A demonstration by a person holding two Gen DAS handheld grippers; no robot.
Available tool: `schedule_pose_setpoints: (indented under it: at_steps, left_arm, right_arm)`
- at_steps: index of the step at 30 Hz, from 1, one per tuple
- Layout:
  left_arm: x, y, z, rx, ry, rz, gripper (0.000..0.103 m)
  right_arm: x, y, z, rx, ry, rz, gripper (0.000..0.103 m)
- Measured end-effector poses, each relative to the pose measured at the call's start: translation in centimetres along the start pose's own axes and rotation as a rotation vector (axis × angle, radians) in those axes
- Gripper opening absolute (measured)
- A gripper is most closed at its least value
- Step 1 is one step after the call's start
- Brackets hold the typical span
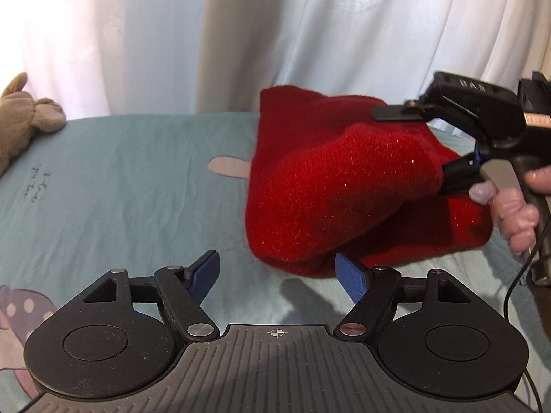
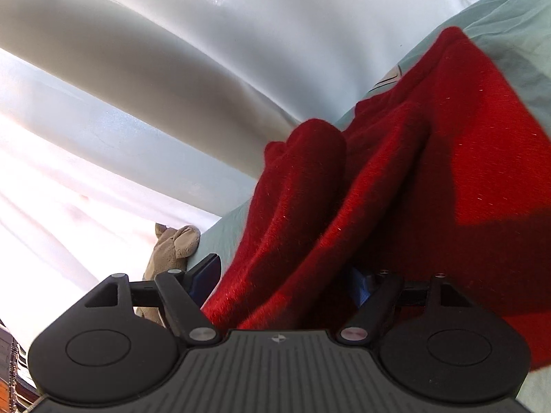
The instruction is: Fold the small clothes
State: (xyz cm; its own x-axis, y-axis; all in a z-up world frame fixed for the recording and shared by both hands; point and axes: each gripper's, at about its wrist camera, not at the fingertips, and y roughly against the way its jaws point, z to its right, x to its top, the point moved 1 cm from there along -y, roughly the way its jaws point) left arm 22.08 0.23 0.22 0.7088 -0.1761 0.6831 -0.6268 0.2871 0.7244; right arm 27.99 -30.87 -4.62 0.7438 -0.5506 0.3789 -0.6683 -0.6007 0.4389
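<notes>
The left gripper (image 1: 277,272) is matte black, with two round housings flanking a ribbed grey centre plate stamped with a small crosshair mark. Silver screws cap the pivots of its linkage bars, and each black finger ends in a ridged blue pad (image 1: 349,275). The right gripper (image 1: 409,148), seen from the side, is black too, with raised letters too blurred to read on its upper finger, a blue part at the hinge and a grey trigger above a dark handle. A black cable (image 1: 509,292) hangs below the hand (image 1: 509,213). The right wrist view shows the same build.
</notes>
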Motion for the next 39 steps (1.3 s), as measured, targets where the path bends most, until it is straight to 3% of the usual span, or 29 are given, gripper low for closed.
schedule_pose_setpoints:
  at_steps: [2, 3, 4, 5, 9, 12, 15, 19, 20, 22, 23, 25, 30, 32, 34, 36, 39]
  left_arm:
    - [-0.2, -1.3, 0.3, 0.002, -0.002, -0.015, 0.079]
    - [-0.2, -2.1, 0.5, 0.019, 0.005, -0.03, 0.076]
    - [-0.1, -2.7, 0.5, 0.037, 0.018, -0.046, 0.073]
    - [0.1, -3.1, 0.4, 0.046, 0.035, -0.052, 0.066]
    - [0.7, -3.0, -0.2, 0.005, 0.115, -0.051, 0.067]
    - [1.1, -2.5, 0.5, -0.016, 0.087, -0.028, 0.067]
    - [1.4, -2.2, 1.7, -0.031, 0.042, -0.02, 0.067]
    - [1.3, -2.6, 2.6, -0.037, 0.003, -0.052, 0.065]
    - [1.3, -2.6, 2.6, -0.043, 0.0, -0.06, 0.065]
    - [1.4, -2.1, 2.4, -0.059, -0.004, -0.069, 0.065]
    - [1.6, -1.6, 2.1, -0.073, -0.002, -0.067, 0.065]
    - [2.6, -0.1, 1.5, -0.102, 0.012, -0.038, 0.067]
    - [5.3, 2.6, 0.5, -0.057, 0.034, 0.086, 0.072]
    - [6.2, 2.0, 0.2, -0.037, 0.055, 0.09, 0.072]
    - [6.6, 1.3, 0.3, -0.058, 0.08, 0.074, 0.072]
    - [6.7, 0.3, 0.9, -0.079, 0.088, 0.04, 0.072]
    - [6.4, -0.7, 2.1, -0.071, 0.078, 0.035, 0.072]
  right_arm:
    - [0.6, -1.6, -0.4, -0.008, -0.01, -0.035, 0.067]
    - [0.8, -2.4, -0.7, -0.032, 0.004, -0.051, 0.041]
    - [0.9, -3.0, -1.1, -0.068, 0.038, -0.062, 0.024]
    - [0.9, -3.3, -1.8, -0.099, 0.094, -0.06, 0.022]
    - [0.4, -1.6, -7.2, -0.2, 0.488, 0.062, 0.019]
    - [0.3, 1.1, -9.8, -0.243, 0.694, 0.184, 0.019]
    - [1.0, 3.1, -9.2, -0.282, 0.777, 0.239, 0.019]
    - [2.0, 3.3, -4.8, -0.37, 0.873, 0.215, 0.023]
    - [2.4, 3.1, -3.2, -0.39, 0.851, 0.174, 0.027]
    - [3.0, 2.8, -0.1, -0.453, 0.729, 0.074, 0.046]
    - [2.9, 3.2, 0.9, -0.441, 0.69, 0.074, 0.047]
    - [2.8, 4.6, 1.6, -0.402, 0.633, 0.11, 0.061]
    - [2.8, 7.0, 0.3, -0.434, 0.588, 0.197, 0.068]
    - [2.5, 8.3, 0.0, -0.427, 0.54, 0.223, 0.069]
    - [2.5, 9.3, 0.5, -0.363, 0.453, 0.23, 0.081]
    - [3.3, 8.9, 1.5, -0.316, 0.363, 0.207, 0.081]
    - [5.0, 6.9, 2.4, -0.353, 0.314, 0.187, 0.081]
